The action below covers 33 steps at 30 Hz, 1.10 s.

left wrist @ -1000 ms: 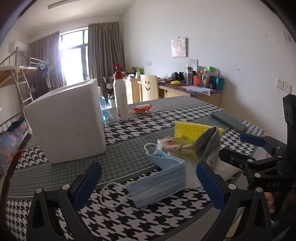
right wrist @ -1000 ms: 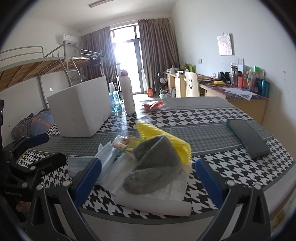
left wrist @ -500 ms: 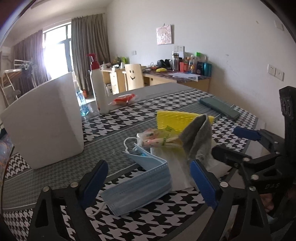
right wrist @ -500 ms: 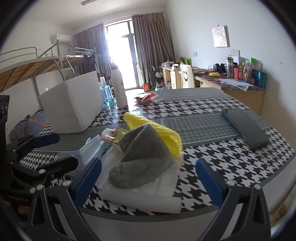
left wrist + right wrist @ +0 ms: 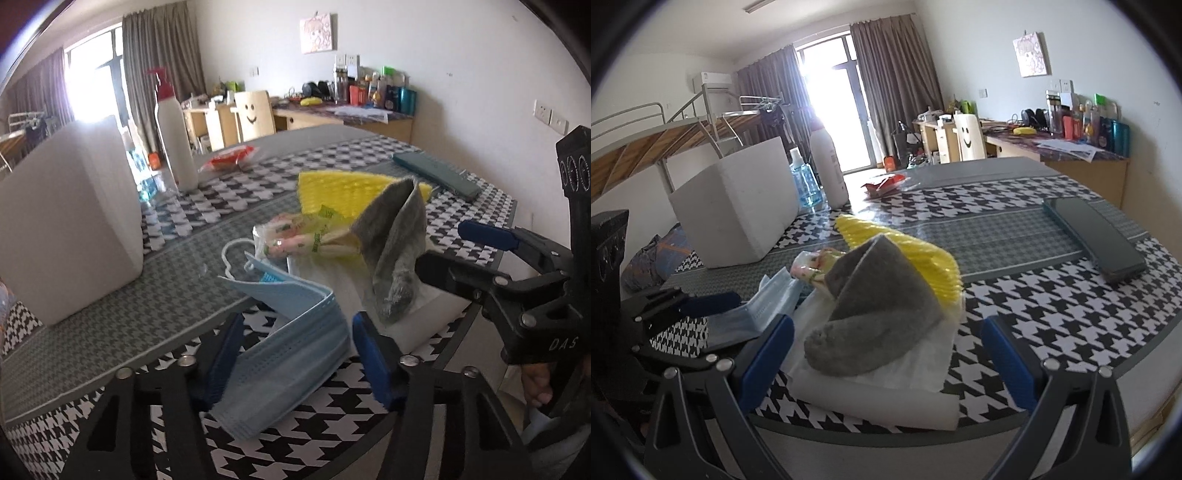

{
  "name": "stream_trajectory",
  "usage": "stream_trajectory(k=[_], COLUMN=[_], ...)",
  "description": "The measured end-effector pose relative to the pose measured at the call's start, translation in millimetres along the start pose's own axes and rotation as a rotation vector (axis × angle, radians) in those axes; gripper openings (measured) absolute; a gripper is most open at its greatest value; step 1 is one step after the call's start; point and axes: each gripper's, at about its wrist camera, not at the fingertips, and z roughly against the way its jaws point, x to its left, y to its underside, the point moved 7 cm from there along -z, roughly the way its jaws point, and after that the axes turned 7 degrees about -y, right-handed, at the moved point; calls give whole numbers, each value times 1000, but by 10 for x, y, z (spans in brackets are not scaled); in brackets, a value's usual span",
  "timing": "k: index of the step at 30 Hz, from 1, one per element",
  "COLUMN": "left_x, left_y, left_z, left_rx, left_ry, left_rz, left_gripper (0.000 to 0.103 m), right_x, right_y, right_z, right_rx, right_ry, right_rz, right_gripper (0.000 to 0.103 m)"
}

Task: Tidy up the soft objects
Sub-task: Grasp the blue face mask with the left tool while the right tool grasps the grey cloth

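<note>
The mask lies low centre on the worktop. Your left gripper has been closing around it, pads not yet pressing. Your right gripper stands open before the grey sock.

The left gripper pointed steeply downward, its jaws partly closed and just then closing in. A mask lay between the blue pads; whether they pressed on it could not be told. In the right wrist view the left gripper showed at the left, its fingers reaching inward.

The right gripper sloped gently downward with its jaws spread wide, the blue pads apart and touching nothing. In the left wrist view the right gripper reached in from the right, and a hand gripped its black handle from below, fingers curled under it.
</note>
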Motion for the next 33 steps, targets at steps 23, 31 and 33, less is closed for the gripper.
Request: stream_trajectory(k=[23,31,33], left_x=[-164,-157,-154], left_y=[40,21,22], left_z=[71,33,26], left_rx=[-21,-22,-22], left_ry=[114,110,110], left_rz=[-18,-14,-14], left_gripper=[18,18,18], right_x=[-10,-37,-30], right_y=[50,60,60], right_z=[-123,-158,-157], right_rx=[69,90,89], right_ry=[-42,-41,-40], right_rz=[-32,-49,-43], right_gripper=[21,17,15])
